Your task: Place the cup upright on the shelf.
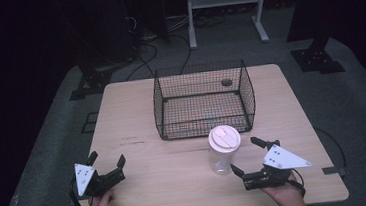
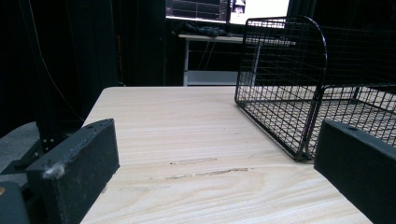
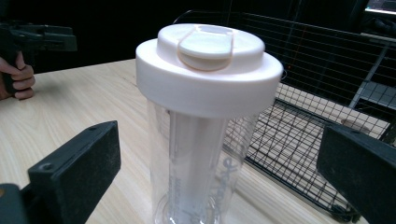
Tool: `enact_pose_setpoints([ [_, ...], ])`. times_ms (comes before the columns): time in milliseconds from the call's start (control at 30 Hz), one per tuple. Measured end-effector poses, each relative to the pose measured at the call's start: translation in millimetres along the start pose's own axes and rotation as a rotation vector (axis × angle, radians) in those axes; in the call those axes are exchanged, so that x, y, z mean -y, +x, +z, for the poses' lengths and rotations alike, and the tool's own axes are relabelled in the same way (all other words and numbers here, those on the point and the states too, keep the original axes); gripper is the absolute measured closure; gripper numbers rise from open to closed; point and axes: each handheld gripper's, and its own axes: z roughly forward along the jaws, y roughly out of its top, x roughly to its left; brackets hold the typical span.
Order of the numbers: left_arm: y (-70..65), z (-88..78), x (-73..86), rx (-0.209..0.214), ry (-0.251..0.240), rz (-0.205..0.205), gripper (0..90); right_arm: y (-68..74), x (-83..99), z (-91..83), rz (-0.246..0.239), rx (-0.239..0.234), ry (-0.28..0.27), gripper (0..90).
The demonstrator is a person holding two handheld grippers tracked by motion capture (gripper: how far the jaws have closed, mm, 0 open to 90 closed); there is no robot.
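My right gripper (image 1: 247,154) has its jaws spread wide, and the bottle (image 1: 222,151) stands upright on the desk (image 1: 140,157) between them, just ahead, touching neither jaw. Its white lid (image 3: 208,65) sits above jaw level in the right gripper view. Beyond the bottle, past my right jaws, lies the wire basket (image 1: 203,100). My left gripper (image 1: 107,161) also holds its jaws wide apart, with bare desk between them; the basket's corner (image 2: 306,116) is ahead, toward the right-hand jaw.
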Motion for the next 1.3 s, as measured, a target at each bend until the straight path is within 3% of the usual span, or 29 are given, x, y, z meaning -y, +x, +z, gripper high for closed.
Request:
enact_pose_setpoints([
  [700, 0.4, -0.5, 0.0, 0.003, -0.004, -0.003, 0.0, 7.3, -8.8, 32.6, 0.034, 0.01, -0.016, 0.0],
  [1300, 0.5, -0.7, 0.0, 0.006, -0.006, -0.004, 0.0, 9.5, -14.3, 52.9, 0.026, 0.029, -0.039, 0.0],
])
